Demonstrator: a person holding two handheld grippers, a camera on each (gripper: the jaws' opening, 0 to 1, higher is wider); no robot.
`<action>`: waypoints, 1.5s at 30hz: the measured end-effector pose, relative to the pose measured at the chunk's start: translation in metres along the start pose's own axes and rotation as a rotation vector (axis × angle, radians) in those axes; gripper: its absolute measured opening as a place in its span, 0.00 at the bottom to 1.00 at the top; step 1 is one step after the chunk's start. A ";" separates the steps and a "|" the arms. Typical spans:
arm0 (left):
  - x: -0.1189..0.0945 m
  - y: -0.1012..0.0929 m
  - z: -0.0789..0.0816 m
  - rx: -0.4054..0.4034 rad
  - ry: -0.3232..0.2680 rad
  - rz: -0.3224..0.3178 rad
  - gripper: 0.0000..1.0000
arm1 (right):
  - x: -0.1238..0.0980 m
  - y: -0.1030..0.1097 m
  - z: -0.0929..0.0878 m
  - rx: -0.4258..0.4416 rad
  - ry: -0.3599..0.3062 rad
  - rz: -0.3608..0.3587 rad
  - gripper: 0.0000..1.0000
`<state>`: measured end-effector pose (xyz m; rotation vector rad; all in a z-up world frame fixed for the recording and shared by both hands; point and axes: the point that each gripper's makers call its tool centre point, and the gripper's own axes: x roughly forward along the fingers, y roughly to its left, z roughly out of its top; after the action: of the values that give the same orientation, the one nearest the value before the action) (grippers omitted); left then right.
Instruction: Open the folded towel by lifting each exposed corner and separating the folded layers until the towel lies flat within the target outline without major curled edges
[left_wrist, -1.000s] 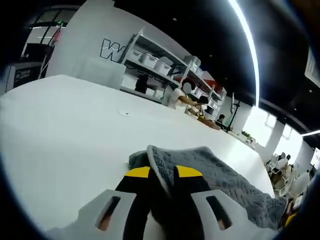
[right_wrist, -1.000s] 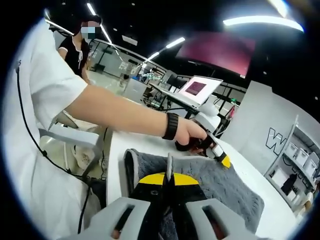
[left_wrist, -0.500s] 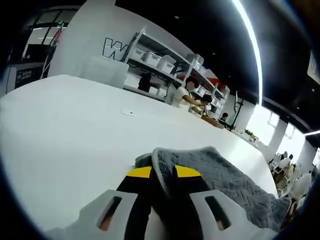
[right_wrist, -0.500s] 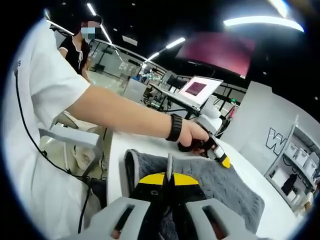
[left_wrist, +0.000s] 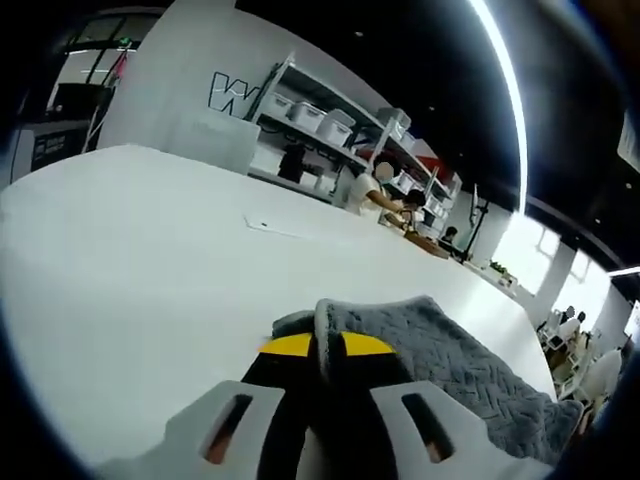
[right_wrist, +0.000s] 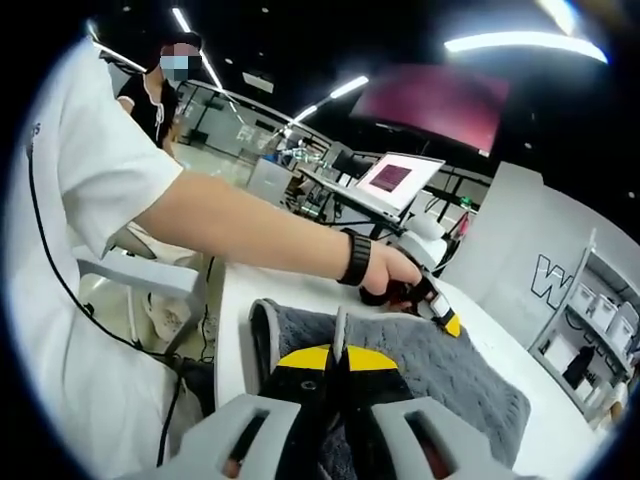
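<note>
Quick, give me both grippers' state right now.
Left gripper: shut on the towel edge.
Right gripper: shut on the towel edge.

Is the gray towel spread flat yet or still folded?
Still folded: the towel shows a doubled edge, and each gripper pinches a raised layer.

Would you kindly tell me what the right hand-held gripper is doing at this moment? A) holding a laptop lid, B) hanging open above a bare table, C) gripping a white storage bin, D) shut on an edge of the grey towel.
D: in the right gripper view the right hand-held gripper has its yellow-tipped jaws closed together with a thin edge of the grey towel standing up between them.
</note>
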<state>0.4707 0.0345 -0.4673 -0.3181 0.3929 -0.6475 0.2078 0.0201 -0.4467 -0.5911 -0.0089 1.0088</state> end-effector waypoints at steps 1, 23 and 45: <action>0.000 0.000 0.000 -0.003 -0.001 0.001 0.05 | 0.000 0.000 0.000 0.001 0.001 0.000 0.00; -0.002 -0.009 0.025 -0.188 -0.065 -0.034 0.01 | -0.001 0.004 0.006 -0.026 -0.014 -0.036 0.00; 0.000 -0.020 0.046 -0.272 -0.115 -0.085 0.01 | -0.013 0.002 0.024 -0.019 -0.069 -0.091 0.00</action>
<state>0.4812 0.0267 -0.4191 -0.6316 0.3588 -0.6562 0.1928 0.0219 -0.4236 -0.5680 -0.1052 0.9408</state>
